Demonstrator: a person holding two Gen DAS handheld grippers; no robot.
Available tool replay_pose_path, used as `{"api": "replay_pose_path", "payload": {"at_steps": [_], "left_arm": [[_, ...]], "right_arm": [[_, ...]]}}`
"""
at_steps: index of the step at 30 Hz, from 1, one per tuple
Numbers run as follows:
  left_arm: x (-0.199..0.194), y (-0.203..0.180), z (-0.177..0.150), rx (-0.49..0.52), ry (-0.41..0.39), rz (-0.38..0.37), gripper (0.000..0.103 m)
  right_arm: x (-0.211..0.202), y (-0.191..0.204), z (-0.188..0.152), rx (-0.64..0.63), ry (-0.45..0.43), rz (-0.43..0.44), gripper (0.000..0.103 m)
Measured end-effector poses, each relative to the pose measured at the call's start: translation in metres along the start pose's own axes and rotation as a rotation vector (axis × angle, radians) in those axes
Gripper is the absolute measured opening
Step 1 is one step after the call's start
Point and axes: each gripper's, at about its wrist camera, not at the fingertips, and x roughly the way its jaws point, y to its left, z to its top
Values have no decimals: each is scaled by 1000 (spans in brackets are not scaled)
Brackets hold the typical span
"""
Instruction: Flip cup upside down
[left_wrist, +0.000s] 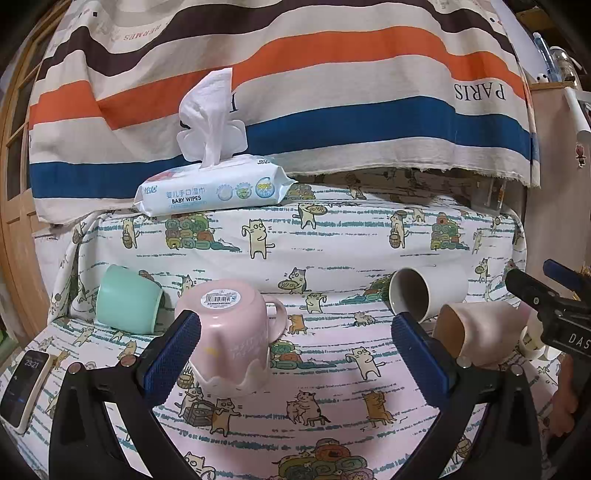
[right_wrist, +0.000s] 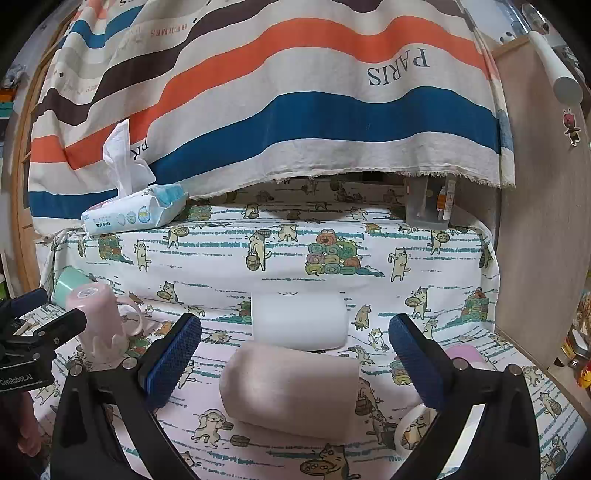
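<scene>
A pink mug (left_wrist: 232, 332) stands upside down on the cat-print cloth, barcode label on its base; it also shows in the right wrist view (right_wrist: 99, 321). My left gripper (left_wrist: 295, 354) is open, its left finger beside the mug. A beige cup (right_wrist: 291, 391) lies on its side between the open fingers of my right gripper (right_wrist: 295, 354); it also shows in the left wrist view (left_wrist: 480, 332). A white cup (right_wrist: 299, 321) lies on its side behind it and shows in the left wrist view (left_wrist: 424, 291). A mint green cup (left_wrist: 129, 302) lies tilted at the left.
A baby wipes pack (left_wrist: 210, 184) sits on the raised step at the back under a striped cloth (left_wrist: 332, 74). A phone (left_wrist: 22, 391) lies at the left edge. A tape roll (right_wrist: 413, 428) lies by my right finger. A wooden panel (right_wrist: 535, 221) stands at the right.
</scene>
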Motion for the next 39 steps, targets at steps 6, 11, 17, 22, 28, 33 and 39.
{"api": "replay_pose_path", "payload": {"at_steps": [6, 11, 17, 22, 28, 33, 39], "left_arm": [[0, 1, 0, -2, 3, 0, 103], [0, 1, 0, -3, 4, -1, 103], [1, 2, 0, -2, 7, 0, 103], [1, 2, 0, -1, 7, 1, 103], [1, 2, 0, -2, 7, 0, 103], [1, 2, 0, -1, 7, 0, 103], [1, 2, 0, -1, 7, 0, 103]], "right_arm": [[-2, 0, 2, 3, -2, 3, 102], [-1, 1, 3, 5, -1, 5, 102], [-1, 0, 2, 7, 1, 5, 102], [-1, 1, 2, 7, 2, 5, 102], [-1, 1, 2, 7, 1, 5, 102], [-1, 1, 2, 8, 2, 5, 102], [-2, 2, 3, 8, 2, 5, 102]]}}
